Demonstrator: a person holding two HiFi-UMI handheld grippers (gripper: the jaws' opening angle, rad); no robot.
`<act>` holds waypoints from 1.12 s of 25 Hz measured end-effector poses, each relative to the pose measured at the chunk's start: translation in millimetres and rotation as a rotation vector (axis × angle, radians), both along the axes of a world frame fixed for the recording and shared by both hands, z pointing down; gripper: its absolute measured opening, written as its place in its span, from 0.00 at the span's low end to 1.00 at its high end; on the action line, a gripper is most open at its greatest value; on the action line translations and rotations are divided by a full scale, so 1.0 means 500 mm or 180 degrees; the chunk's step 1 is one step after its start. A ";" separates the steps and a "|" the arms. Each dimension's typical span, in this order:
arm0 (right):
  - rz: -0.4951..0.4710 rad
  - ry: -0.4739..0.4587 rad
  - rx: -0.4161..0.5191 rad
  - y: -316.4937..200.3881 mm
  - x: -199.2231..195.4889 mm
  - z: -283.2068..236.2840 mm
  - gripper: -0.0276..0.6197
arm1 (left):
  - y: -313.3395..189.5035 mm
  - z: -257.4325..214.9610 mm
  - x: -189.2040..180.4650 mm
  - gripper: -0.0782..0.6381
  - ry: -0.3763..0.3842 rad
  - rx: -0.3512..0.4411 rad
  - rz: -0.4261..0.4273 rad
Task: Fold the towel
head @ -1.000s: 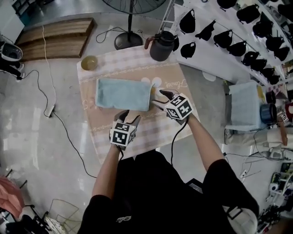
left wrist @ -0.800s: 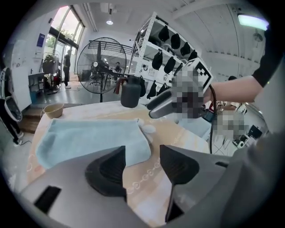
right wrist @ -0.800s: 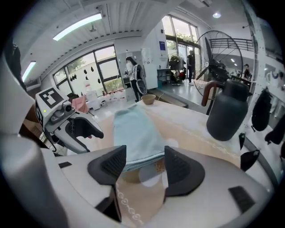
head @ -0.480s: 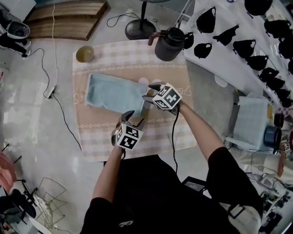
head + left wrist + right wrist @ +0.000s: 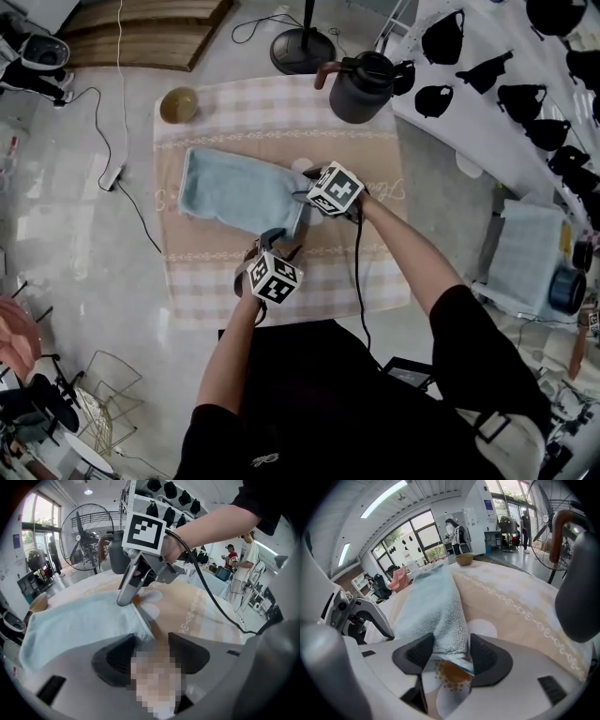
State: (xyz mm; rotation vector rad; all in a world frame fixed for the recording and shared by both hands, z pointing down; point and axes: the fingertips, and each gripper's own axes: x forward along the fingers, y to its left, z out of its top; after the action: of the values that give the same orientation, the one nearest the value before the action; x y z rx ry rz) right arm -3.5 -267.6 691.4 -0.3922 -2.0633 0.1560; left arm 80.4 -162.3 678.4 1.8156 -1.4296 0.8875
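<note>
A light blue towel (image 5: 239, 192) lies flat on the checked, beige tablecloth (image 5: 281, 141). My left gripper (image 5: 274, 248) stands open at the towel's near right corner; in the left gripper view that corner (image 5: 136, 620) lies just ahead of the left pad, with no pad pressing on it. My right gripper (image 5: 305, 178) is down at the far right corner. In the right gripper view the towel's folded edge (image 5: 447, 616) sits between its wide-spread jaws (image 5: 450, 656), and I see no squeeze on the cloth. The right gripper (image 5: 129, 590) also shows in the left gripper view.
A black jug (image 5: 364, 86) stands at the table's far right, a small bowl (image 5: 178, 105) at the far left corner. A fan base (image 5: 302, 49) and cables lie on the floor beyond. A white rack with black items (image 5: 506, 75) runs along the right.
Both grippers have come down and forward onto the towel's right edge, the left at the near corner and the right at the far corner. The towel has not moved.
</note>
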 end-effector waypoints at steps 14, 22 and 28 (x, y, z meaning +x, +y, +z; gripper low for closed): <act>-0.0012 0.0010 -0.0095 0.000 -0.001 0.008 0.36 | -0.005 0.037 -0.032 0.29 0.0158 0.0027 -0.0431; -0.0046 0.0067 -0.0239 0.028 0.034 0.003 0.27 | 0.015 0.030 -0.019 0.20 0.0359 -0.0054 -0.0547; -0.0030 0.0157 -0.0350 0.049 0.104 -0.009 0.24 | 0.034 0.005 0.040 0.19 0.0575 -0.0034 -0.0394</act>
State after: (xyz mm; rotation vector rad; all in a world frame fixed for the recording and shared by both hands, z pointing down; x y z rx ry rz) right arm 48.4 -243.3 686.9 -0.4610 -2.0093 0.2715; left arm 100.3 -145.4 681.1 1.7315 -1.4023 0.6508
